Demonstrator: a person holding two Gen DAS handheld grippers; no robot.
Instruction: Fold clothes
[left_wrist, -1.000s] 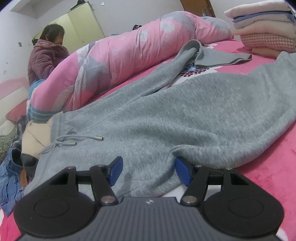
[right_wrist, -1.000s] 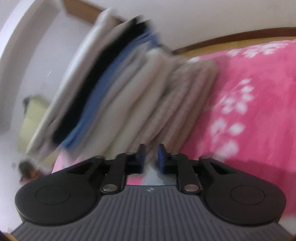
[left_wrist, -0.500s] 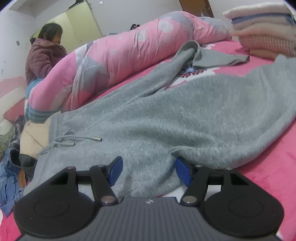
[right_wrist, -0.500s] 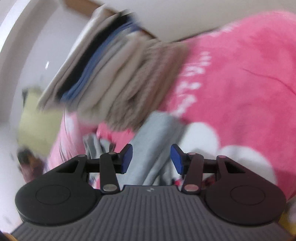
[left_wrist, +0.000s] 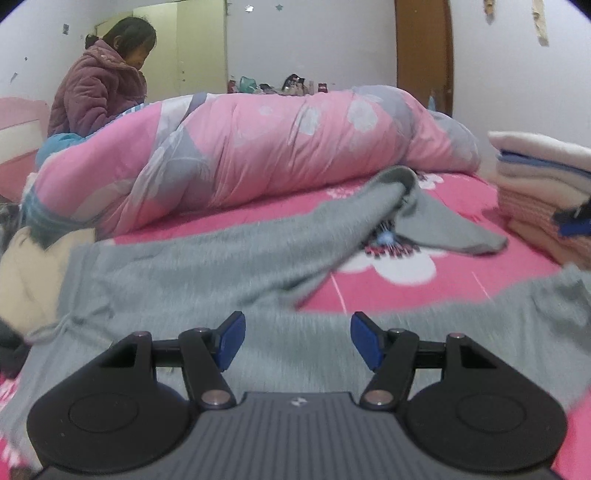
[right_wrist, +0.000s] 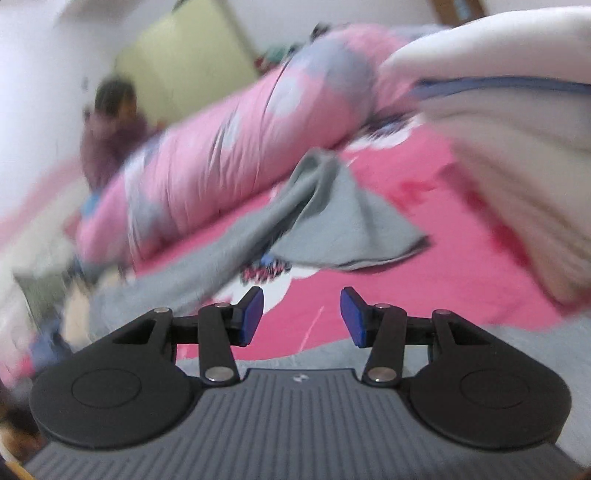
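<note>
grey sweatpants (left_wrist: 192, 273) are lying spread across the bed, legs stretching away rightward; the left gripper (left_wrist: 297, 341), nearer, and the right gripper (right_wrist: 302, 319) are both gaping empty.

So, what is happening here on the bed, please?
A person is folding clothes with a handheld gripper in each hand. Grey sweatpants lie spread out, not yet folded, on the pink bedsheet. The left gripper is open just over the grey fabric, and the right gripper is also open and holds nothing. A stack of folded clothes sits at the right, a rolled pink quilt lies behind, and another person sits beyond it.
</note>
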